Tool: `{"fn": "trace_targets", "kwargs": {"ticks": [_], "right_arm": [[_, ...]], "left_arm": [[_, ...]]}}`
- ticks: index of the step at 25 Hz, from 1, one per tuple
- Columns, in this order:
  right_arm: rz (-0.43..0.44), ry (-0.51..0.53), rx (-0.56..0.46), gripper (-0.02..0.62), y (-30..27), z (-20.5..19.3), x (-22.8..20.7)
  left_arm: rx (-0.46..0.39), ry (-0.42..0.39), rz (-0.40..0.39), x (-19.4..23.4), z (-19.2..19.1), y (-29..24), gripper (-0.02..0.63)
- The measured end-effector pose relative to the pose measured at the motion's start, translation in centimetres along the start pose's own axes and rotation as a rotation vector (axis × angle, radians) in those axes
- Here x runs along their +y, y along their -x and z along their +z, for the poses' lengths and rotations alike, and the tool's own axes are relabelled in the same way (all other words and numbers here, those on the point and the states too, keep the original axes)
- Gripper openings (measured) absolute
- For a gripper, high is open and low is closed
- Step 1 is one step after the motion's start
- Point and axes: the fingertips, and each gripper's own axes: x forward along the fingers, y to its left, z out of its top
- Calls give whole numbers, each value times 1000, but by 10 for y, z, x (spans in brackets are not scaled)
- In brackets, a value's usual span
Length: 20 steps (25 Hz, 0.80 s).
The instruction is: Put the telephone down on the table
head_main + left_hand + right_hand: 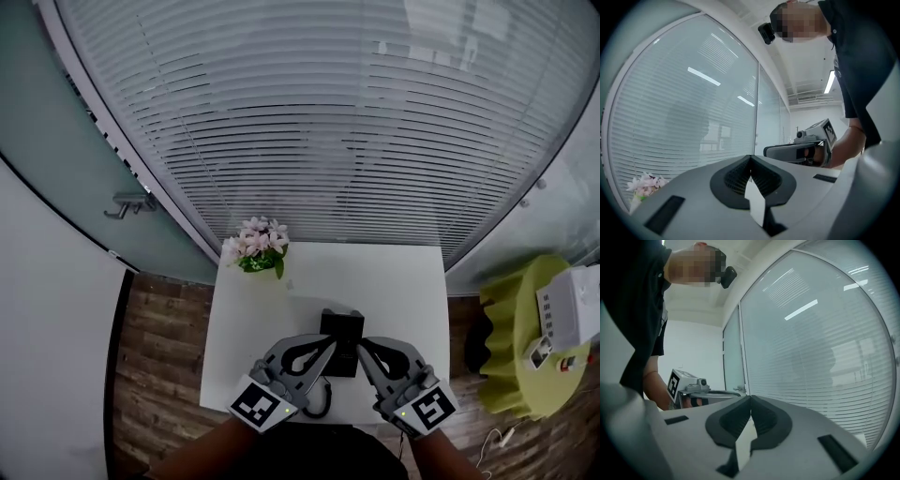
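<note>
Your left gripper [326, 345] and right gripper [364, 344] are both closed on nothing, above the surface [394, 281]; the telephone [342, 326] already lies there at six o'clock, partly under their tips; it's black, boxy and glossy; expect it rigid, fairly light, slippery; pinch across its narrow sides, minding the dangling cord [324, 403].
</note>
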Motion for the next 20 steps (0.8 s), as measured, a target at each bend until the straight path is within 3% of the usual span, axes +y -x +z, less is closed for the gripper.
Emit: {"fn": "trace_targets", "kwargs": {"ticks": [20], "right_arm": [[-14, -2, -3, 25, -1, 1, -7]], "left_arm": [[-2, 34, -16, 1, 1, -10, 10]]}}
